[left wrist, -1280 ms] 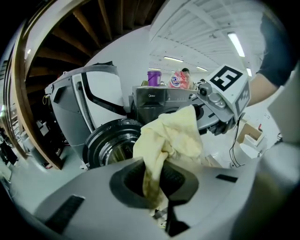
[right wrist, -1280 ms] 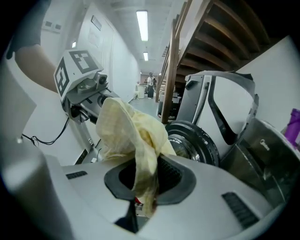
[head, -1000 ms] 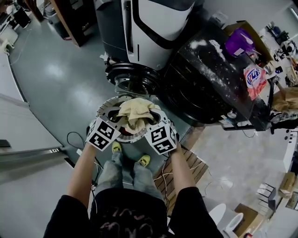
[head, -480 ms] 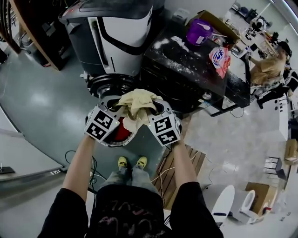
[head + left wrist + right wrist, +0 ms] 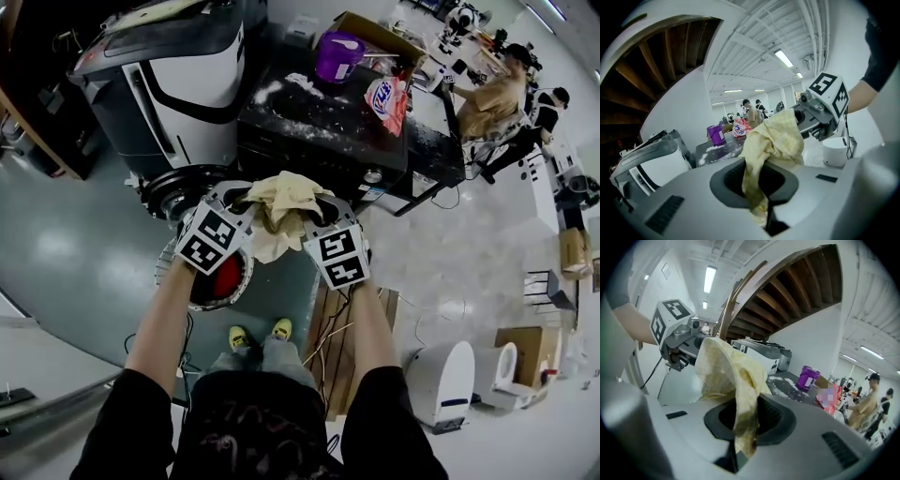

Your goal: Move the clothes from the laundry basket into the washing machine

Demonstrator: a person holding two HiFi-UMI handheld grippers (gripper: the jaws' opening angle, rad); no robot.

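Observation:
A pale yellow cloth hangs bunched between my two grippers, above the round laundry basket, which holds a red garment. My left gripper is shut on the cloth's left side and my right gripper on its right side. In the left gripper view the cloth runs down into the pinched jaws of the left gripper. The right gripper view shows the cloth clamped in the right gripper. The white and black washing machine stands ahead, its round dark opening just left of the cloth.
A black table to the right of the machine carries a purple tub and a pink bag. People sit at the far right. Cables and a wooden pallet lie by my feet. A white bin stands at lower right.
Both grippers have risen together with the yellow cloth, lifting it out of the basket and carrying it toward the washing machine. The red garment in the basket now shows.

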